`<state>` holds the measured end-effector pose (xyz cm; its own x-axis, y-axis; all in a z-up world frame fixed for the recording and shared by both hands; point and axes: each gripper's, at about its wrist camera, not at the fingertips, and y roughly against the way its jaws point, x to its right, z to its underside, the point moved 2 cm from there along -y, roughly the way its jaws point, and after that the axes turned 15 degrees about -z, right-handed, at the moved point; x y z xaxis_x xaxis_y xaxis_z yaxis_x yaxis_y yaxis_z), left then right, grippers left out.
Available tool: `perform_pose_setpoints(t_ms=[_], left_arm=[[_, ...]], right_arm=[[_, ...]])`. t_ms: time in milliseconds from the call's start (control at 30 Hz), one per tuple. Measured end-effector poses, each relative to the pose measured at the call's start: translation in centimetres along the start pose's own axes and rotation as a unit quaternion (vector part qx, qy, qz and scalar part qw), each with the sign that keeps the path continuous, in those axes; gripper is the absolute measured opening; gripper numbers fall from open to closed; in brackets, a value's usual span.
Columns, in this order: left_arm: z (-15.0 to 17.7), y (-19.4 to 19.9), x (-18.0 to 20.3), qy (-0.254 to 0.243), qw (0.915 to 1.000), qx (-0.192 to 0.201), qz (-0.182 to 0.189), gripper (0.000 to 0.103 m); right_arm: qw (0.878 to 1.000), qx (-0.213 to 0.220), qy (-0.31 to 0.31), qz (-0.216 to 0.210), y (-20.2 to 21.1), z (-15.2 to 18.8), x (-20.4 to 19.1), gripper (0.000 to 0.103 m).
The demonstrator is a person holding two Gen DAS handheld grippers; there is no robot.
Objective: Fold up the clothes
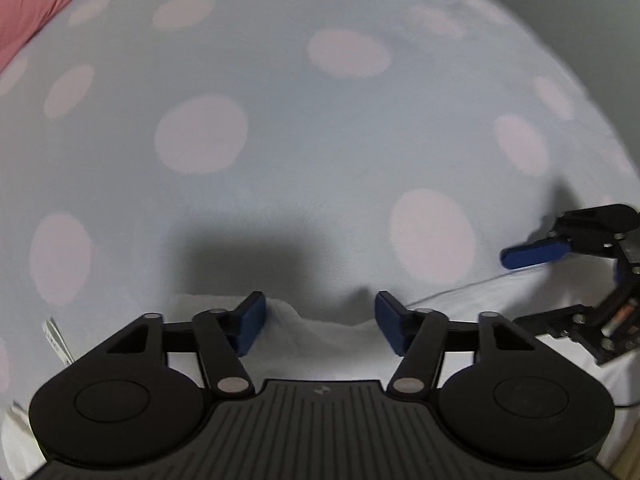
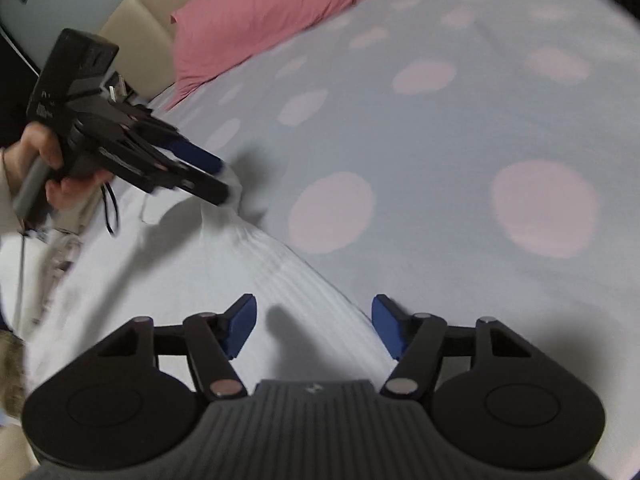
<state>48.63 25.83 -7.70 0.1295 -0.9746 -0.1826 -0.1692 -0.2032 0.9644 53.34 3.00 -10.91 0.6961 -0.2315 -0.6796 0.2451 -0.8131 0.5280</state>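
Bed: covered by a pale blue sheet with large pale pink dots; it fills most of both wrist views

Garment: white cloth, lying spread on the bed at its near edge; in the right wrist view its long straight edge runs diagonally from the left gripper's tips down toward the right gripper. In the left wrist view a low, rumpled ridge of the same cloth sits between that gripper's blue pads

Left gripper: black frame, blue pads, pointing steeply down at the cloth. Fingers part open, the ridge of white cloth lying in the gap; the pads do not visibly press on it. In the right wrist view a hand holds it by the grip, and its tips reach the raised corner of the garment, though blur hides whether they pinch it

Right gripper: same build, fingers part open over the garment's edge, nothing clamped between the pads. Seen from the left wrist view at the far right, low over the cloth

Pillow: pink, at the far side of the bed, against a beige headboard
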Motion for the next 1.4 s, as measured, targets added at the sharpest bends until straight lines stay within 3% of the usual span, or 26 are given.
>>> perform_pose_setpoints(t_ms=[67,100,133,233,333,467,500,567,600,633,800,933,1033,1133,1267,1400], left_arm=[[0.0,-0.7,0.4,-0.006,0.9994,-0.006,-0.033,0.045],[0.0,-0.7,0.4,0.004,0.9994,0.003,-0.034,0.045],[0.0,-0.7,0.2,0.022,0.9994,0.01,-0.026,0.045],[-0.4,-1.3,-0.7,0.096,0.9953,0.012,-0.003,0.041],[-0.4,-1.7,-1.3,0.135,0.9903,0.03,-0.004,0.037],[0.1,-0.6,-2.3,0.167,0.9817,0.09,0.016,0.039],[0.6,0.1,-2.7,0.175,0.9781,0.11,0.025,0.041],[1.8,2.1,-3.6,0.183,0.9698,0.155,0.046,0.057],[2.5,3.2,-4.1,0.187,0.9661,0.171,0.051,0.06],[3.5,4.3,-4.5,0.187,0.9638,0.182,0.057,0.061],[11.6,9.6,-6.2,0.189,0.9606,0.201,0.036,0.064],[21.4,14.1,-6.6,0.193,0.9614,0.195,-0.025,0.065],[29.1,16.9,-6.5,0.184,0.9655,0.162,-0.087,0.065],[36.6,18.0,-6.2,0.188,0.964,0.124,-0.141,0.065],[45.3,17.5,-5.4,0.218,0.9503,0.106,-0.195,0.065],[52.0,17.0,-5.0,0.228,0.9331,0.102,-0.259,0.065]], right_arm=[[1.0,-0.009,0.001,-0.009,-0.5,-0.7,0.4,0.063],[1.0,-0.014,0.007,-0.007,-0.7,-0.9,0.4,0.041],[0.999,-0.028,0.028,0.009,-1.0,-1.0,0.1,0.0],[0.995,-0.047,0.074,0.041,-1.0,-0.1,-0.9,0.001],[0.997,-0.01,0.048,0.067,0.1,0.0,-0.5,0.001],[0.997,0.026,0.005,0.072,1.8,0.3,0.3,0.002],[0.996,0.049,0.006,0.079,2.5,0.6,-0.1,0.004],[0.989,0.11,0.004,0.097,4.3,1.3,-0.9,0.022],[0.985,0.142,-0.006,0.102,5.4,1.8,-1.3,0.058],[0.98,0.172,-0.019,0.103,6.5,2.3,-1.8,0.073],[0.966,0.248,-0.058,0.042,11.2,7.2,-6.4,0.078],[0.964,0.246,-0.098,-0.009,11.8,11.9,-10.2,0.082],[0.963,0.239,-0.117,-0.035,10.4,15.1,-13.4,0.082],[0.966,0.216,-0.126,-0.064,8.8,18.3,-17.2,0.082],[0.983,0.145,-0.093,-0.063,4.5,20.1,-23.8,0.082],[0.988,0.117,-0.072,-0.072,-0.4,21.8,-30.5,0.082]])
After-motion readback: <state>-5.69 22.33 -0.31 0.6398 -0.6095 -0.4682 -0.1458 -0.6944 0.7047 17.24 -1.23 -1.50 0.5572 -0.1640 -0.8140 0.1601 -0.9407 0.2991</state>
